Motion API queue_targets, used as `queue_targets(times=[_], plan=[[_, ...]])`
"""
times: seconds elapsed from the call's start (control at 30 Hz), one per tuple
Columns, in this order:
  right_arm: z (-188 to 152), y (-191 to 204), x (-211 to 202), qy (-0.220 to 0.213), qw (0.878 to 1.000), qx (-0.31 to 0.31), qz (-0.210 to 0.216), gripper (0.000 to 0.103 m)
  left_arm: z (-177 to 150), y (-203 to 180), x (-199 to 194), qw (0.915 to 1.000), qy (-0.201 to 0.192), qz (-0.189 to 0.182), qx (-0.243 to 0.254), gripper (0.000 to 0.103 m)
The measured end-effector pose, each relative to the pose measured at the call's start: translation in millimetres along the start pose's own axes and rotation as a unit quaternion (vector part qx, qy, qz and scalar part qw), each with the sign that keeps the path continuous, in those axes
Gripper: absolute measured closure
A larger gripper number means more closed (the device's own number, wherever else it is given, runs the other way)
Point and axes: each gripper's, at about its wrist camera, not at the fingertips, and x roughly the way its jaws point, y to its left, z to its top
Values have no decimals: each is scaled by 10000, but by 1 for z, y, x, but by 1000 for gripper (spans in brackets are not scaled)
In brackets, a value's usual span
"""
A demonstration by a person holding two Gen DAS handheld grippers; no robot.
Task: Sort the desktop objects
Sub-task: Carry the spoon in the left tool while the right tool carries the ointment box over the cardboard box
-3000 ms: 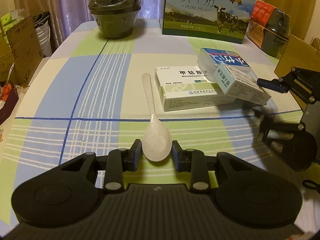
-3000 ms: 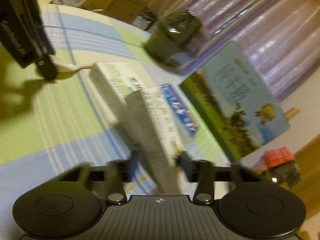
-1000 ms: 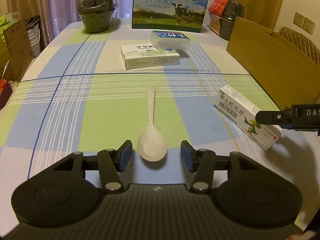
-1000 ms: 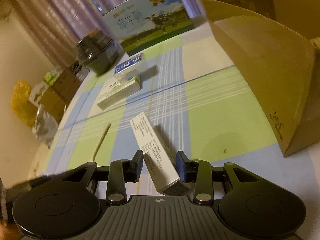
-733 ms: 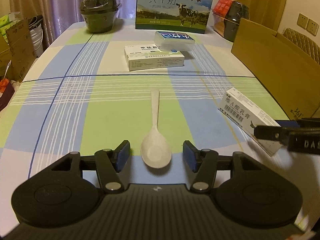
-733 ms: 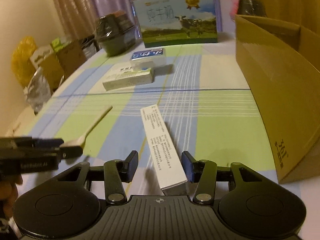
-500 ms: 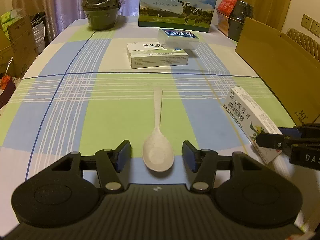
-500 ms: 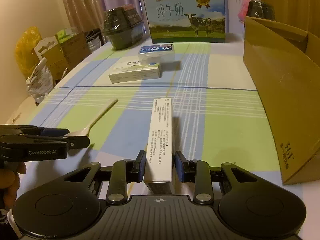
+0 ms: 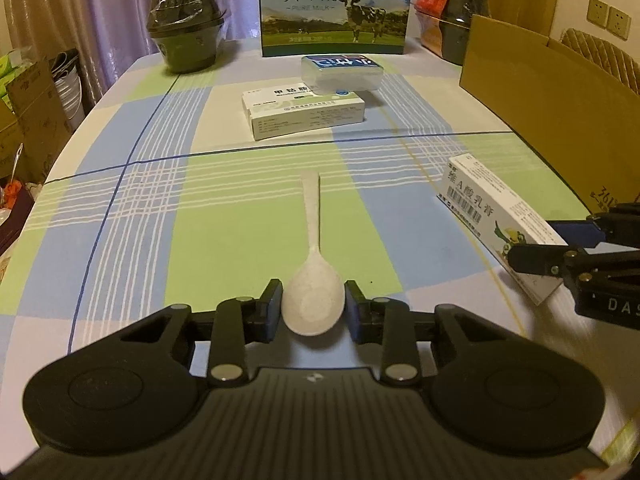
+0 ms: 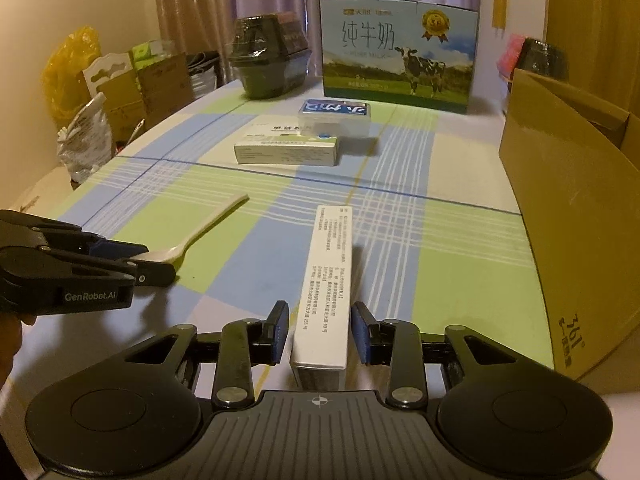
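The left hand-held gripper (image 9: pixel 313 309) pinches a white plastic spoon (image 9: pixel 313 268) by its bowl. The right hand-held gripper (image 10: pixel 319 332) stands released around a slim ointment box (image 10: pixel 326 284) lying on the surface (image 9: pixel 132 216) beside the cardboard box (image 10: pixel 576 216), probably its sorting bin.

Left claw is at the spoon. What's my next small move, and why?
Probably lift the left claw slightly: its pads look seated against both sides of the spoon bowl, and the spoon lies flat on the tablecloth.
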Motion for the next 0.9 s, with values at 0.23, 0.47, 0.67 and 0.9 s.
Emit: queue_targets(times=[0.23,0.47,0.67,0.9], plan=[[4,0,6,-30,10000,31,-25,67,0,-2,-4,10000,-49,-77,-30,76],[11,0,19,-6,10000,-4,-78,67,1,-3,-4,9999,-42,-129,-35,76],[13,0,29,98,9999,-4,-133,67,1,-4,-2,9999,14,-159,-58,76],[13,1,32,136,9998,-25,-125,67,2,4,-2,9982,68,-348,-481,72]])
